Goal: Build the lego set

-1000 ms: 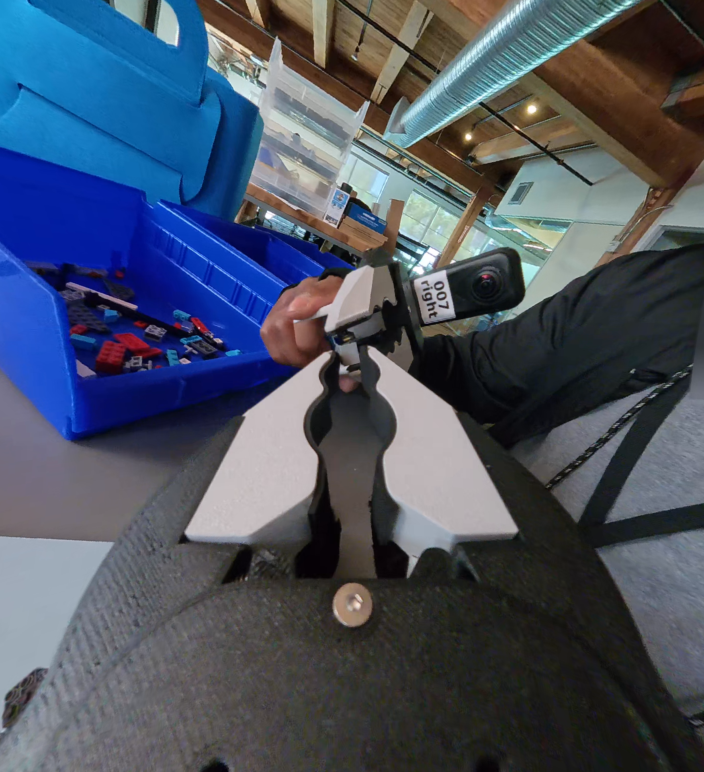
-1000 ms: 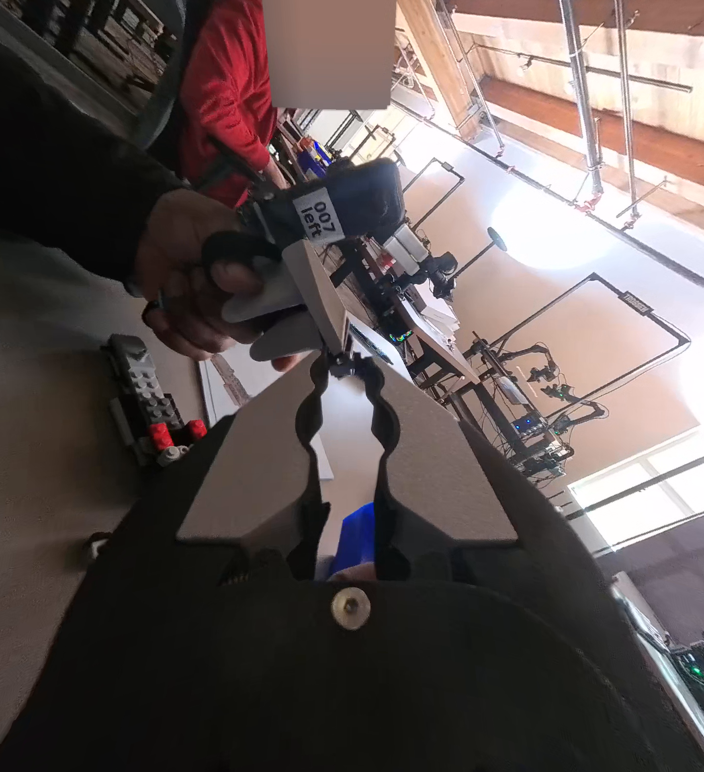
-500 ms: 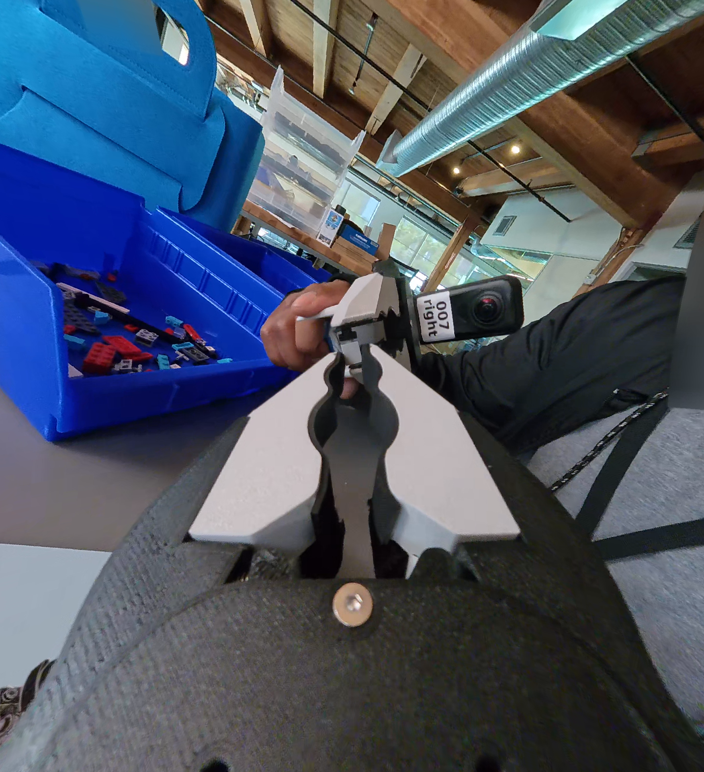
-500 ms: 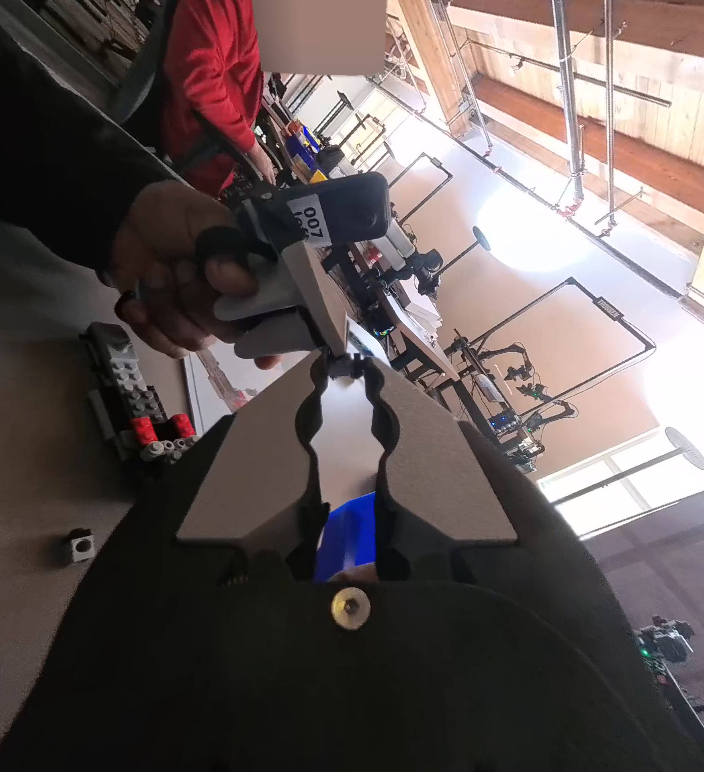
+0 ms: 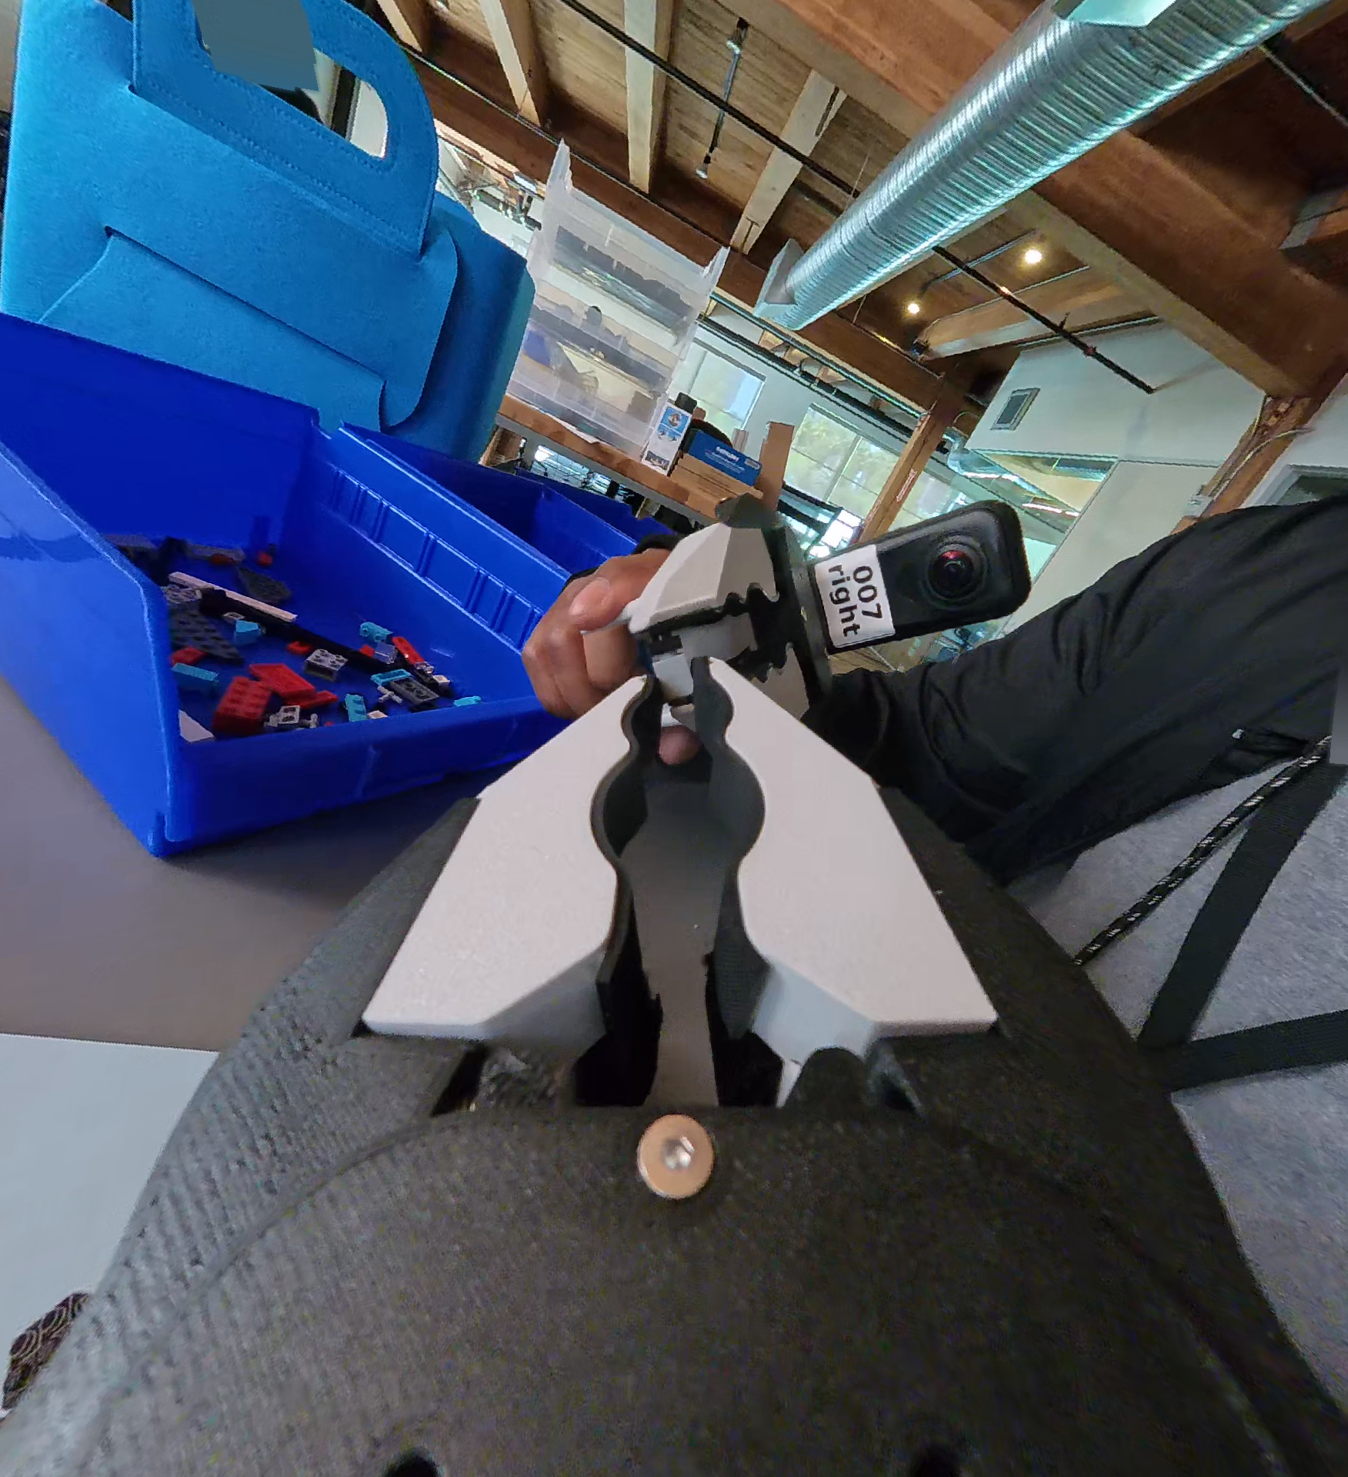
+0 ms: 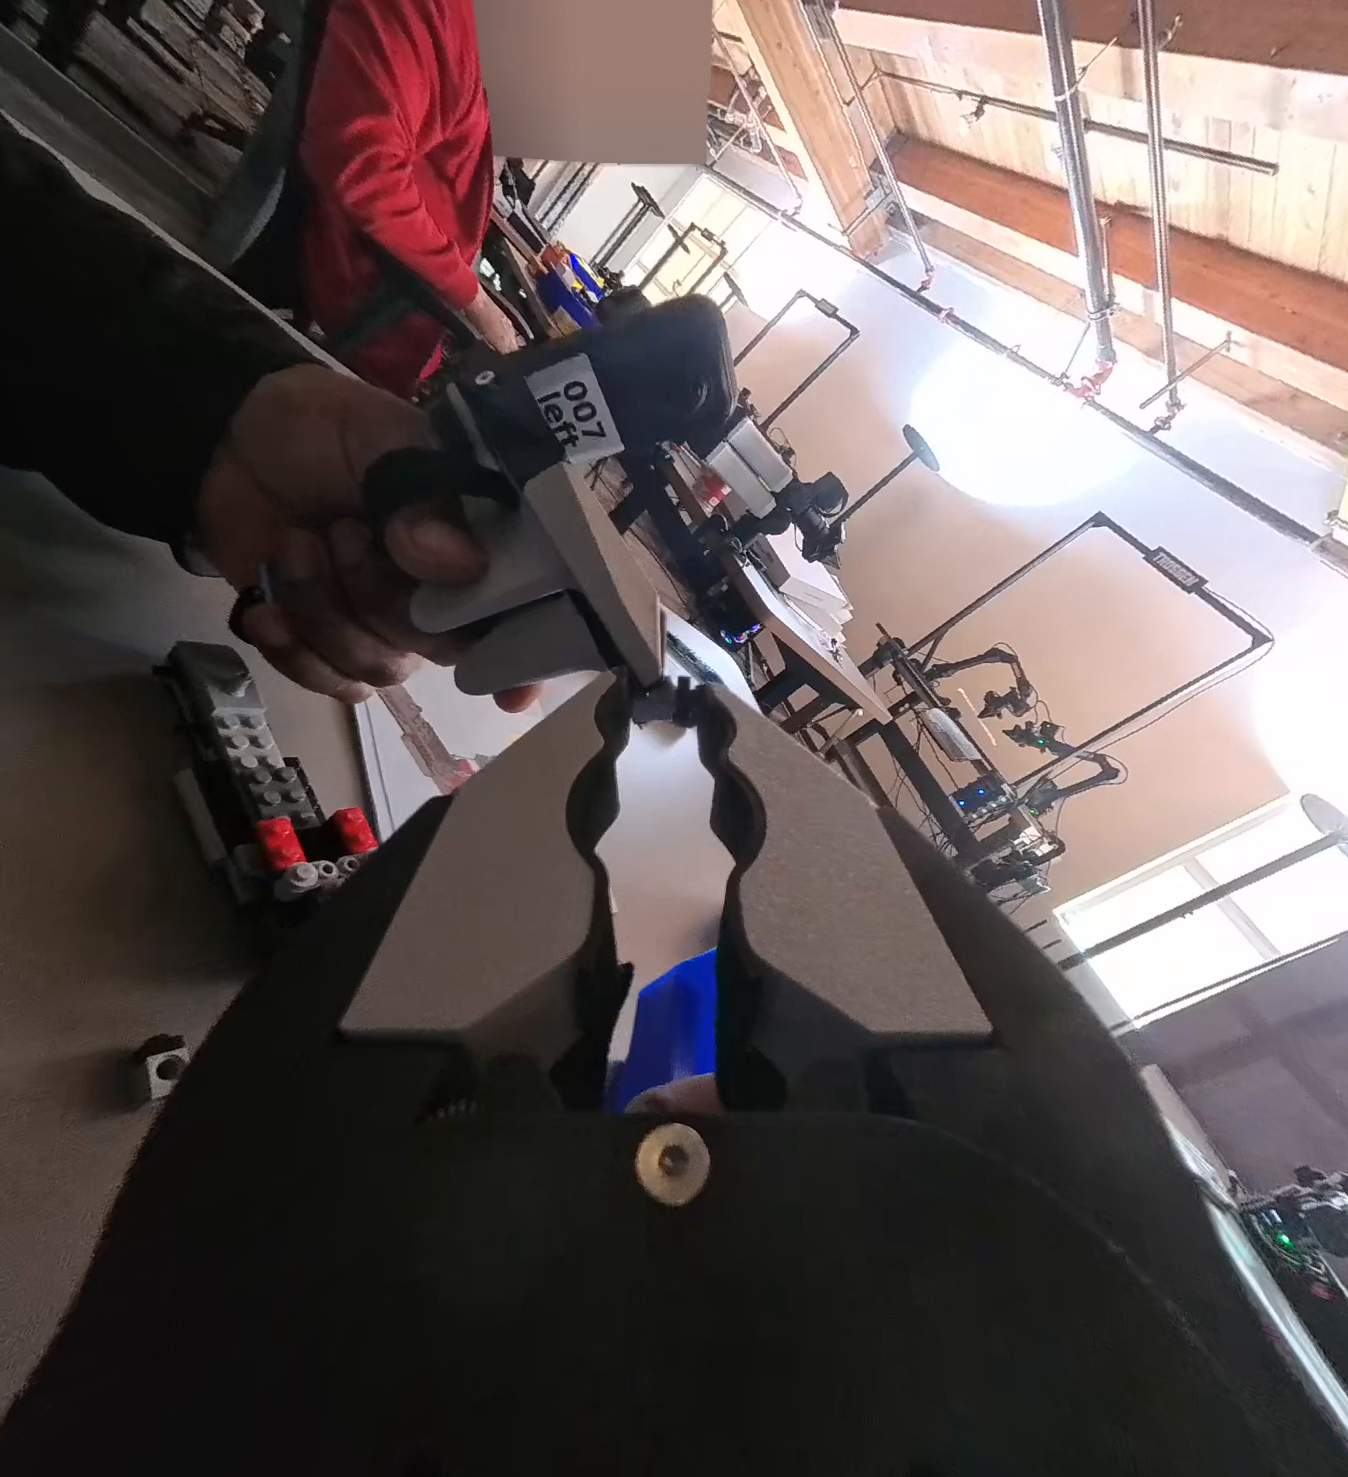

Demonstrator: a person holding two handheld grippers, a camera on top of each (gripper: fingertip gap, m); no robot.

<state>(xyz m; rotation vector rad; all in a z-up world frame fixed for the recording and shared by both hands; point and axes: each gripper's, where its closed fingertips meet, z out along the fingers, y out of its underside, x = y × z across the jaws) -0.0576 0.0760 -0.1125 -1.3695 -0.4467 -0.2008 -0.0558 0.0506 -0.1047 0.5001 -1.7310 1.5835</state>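
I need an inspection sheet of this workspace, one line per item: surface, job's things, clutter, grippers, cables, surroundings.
Surface: grey tabletop, with a white sheet lying on it.
Job's things: blue plastic bin holding loose red, grey and light-blue bricks; part-built grey and red brick model on the table; small dark piece pinched between both grippers' tips.
Clutter: one loose grey brick apart from the model.
Grippers: left gripper and right gripper meet tip to tip, both closed on the small piece.
Cables: black straps and a braided cord at the sleeve.
Surroundings: blue felt bag, silver ceiling duct.
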